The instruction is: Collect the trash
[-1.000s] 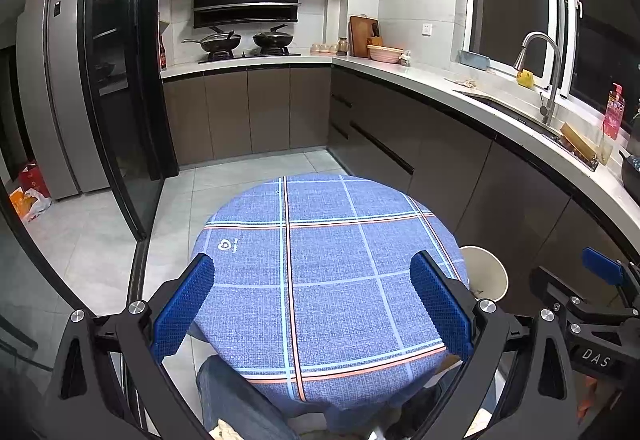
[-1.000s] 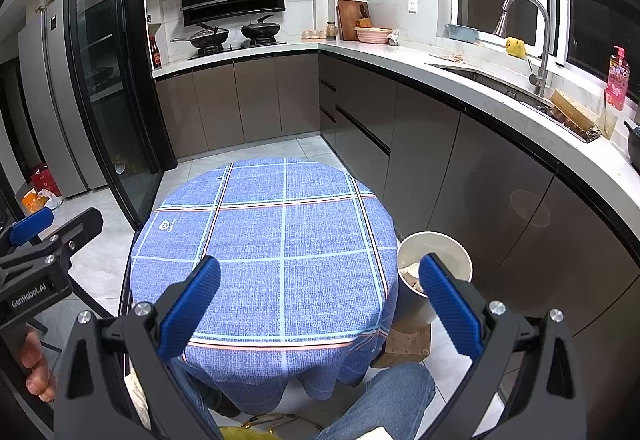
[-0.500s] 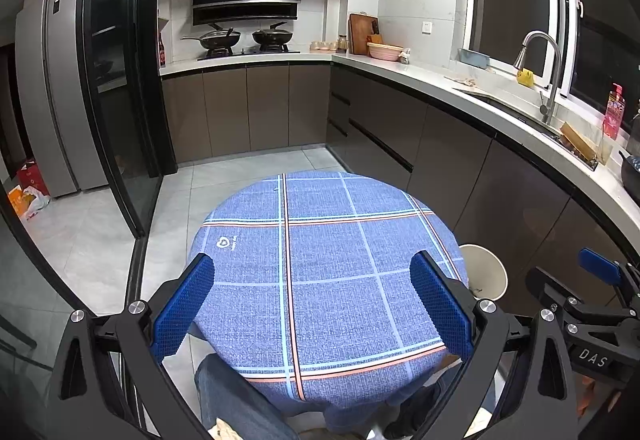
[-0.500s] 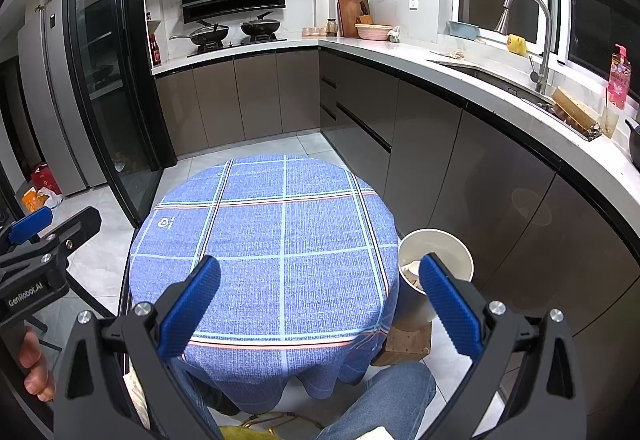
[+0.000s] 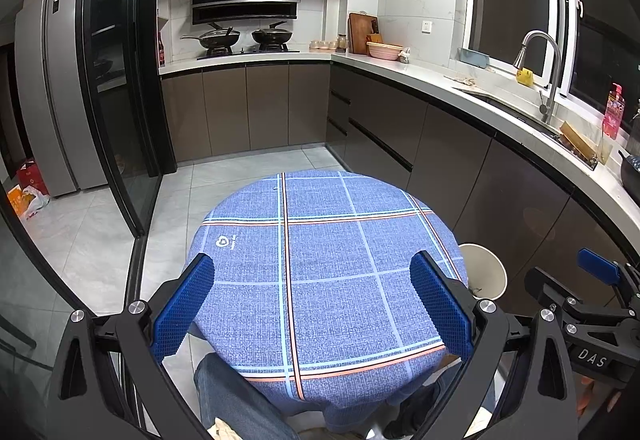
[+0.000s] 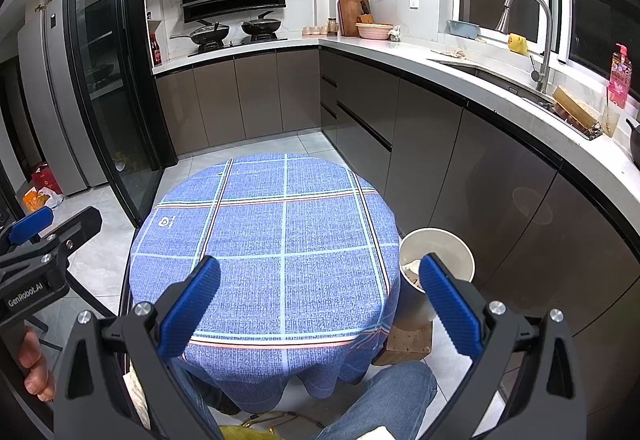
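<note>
1. Left tongs (image 5: 312, 304) are spread wide with nothing between the blue pads, hovering over the near half of the round surface (image 5: 320, 240) in its blue checked cloth.
2. Right tongs (image 6: 316, 306) are just as wide and just as empty, held over the same surface, a touch further right.
3. Straight ahead of both sets of tongs the cloth shows only its stripes; no scrap of trash can be seen on it from either wrist view.
4. Now look past the right pad of the right tongs: the white bin (image 6: 452, 244) stands on the floor tight against the surface's right edge, mouth up, on what looks like a wooden block (image 6: 408, 340).
5. Inside the bin, pale crumpled bits (image 6: 412, 268) lie low against the wall, so the trash seems to be in there already.
6. From the left tongs the bin (image 5: 484, 272) sits well off to the right, beyond the right pad.
7. Judgement: the right tongs are clearly nearer the bin, so any further drop belongs to that hand, with a short swing right and down.
8. Nothing left to grasp shows; the job looks about done.
</note>
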`<state>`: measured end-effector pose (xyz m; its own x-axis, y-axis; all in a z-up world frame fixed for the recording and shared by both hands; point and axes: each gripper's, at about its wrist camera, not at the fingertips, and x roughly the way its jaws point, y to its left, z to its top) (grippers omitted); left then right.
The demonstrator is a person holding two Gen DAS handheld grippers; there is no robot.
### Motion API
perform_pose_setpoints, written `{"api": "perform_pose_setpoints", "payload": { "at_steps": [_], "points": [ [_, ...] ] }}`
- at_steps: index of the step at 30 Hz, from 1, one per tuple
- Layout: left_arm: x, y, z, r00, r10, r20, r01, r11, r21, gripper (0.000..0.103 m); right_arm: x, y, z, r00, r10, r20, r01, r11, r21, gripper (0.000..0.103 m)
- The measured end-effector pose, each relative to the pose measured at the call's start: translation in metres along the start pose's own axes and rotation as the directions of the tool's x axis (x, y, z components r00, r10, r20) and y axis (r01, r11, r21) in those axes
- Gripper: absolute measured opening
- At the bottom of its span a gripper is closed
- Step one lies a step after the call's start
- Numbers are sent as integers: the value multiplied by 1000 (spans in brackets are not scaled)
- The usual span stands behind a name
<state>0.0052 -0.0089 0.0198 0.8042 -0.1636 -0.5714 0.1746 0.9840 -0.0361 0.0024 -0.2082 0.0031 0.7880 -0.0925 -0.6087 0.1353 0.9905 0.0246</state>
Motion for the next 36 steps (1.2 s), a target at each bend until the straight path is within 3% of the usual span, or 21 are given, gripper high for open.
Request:
{"api": "perform_pose_setpoints", "payload": {
  "at_steps": [36],
  "points": [
    [1,-1,-3,1000,-2,-6,2,1000,-3,95,3,-1,0,1000,4,-4,-4,1000,0,100]
  ]
}}
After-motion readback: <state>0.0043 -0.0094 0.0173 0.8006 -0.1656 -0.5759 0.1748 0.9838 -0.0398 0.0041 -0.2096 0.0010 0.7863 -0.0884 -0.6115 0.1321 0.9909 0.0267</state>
